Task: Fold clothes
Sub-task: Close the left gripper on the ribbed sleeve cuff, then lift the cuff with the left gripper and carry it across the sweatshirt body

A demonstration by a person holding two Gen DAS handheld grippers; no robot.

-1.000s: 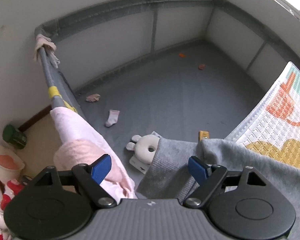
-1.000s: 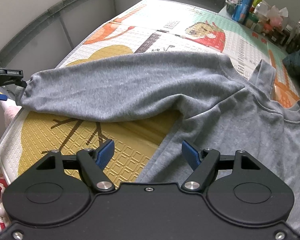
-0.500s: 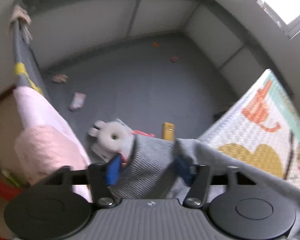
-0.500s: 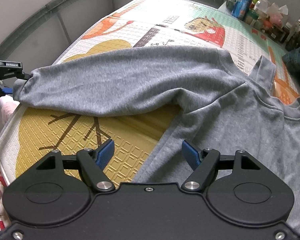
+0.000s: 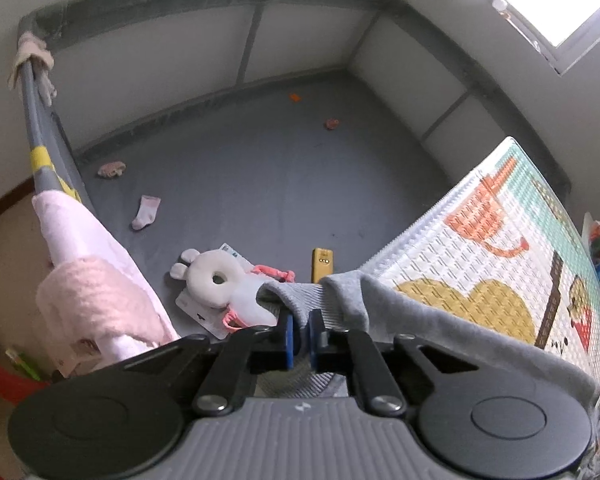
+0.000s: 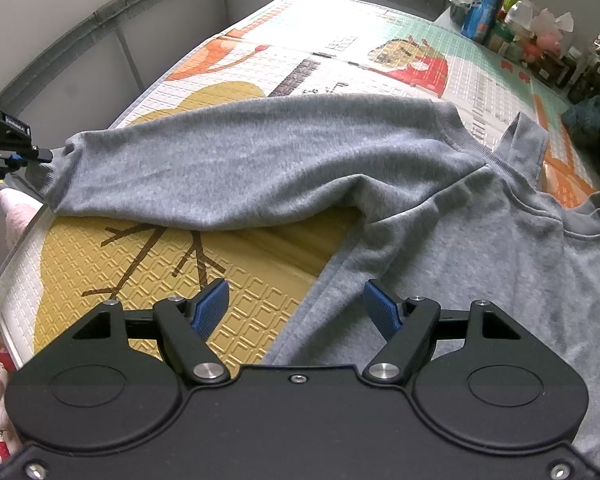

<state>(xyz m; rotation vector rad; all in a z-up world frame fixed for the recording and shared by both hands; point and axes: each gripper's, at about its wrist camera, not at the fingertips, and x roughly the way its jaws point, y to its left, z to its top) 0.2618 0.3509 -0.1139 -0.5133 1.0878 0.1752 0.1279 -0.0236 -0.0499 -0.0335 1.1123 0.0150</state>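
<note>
Garment: grey long-sleeved cotton sweatshirt spread on the colourful embossed play mat, one sleeve stretched toward the mat's edge.
Left gripper: jaws have just been closing and now pinch the sleeve's ribbed cuff.
Right gripper: jaws spread wide, hovering above the sweatshirt's side edge, gripping nothing.
Floor: white ring-shaped plush rabbit, small pink sock.

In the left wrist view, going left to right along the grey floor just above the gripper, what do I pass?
Small pink-and-white sock → white ring-shaped bunny plush → flat yellow rectangular device → ribbed cuff of the grey sweatshirt sleeve → patterned foam play mat.
</note>
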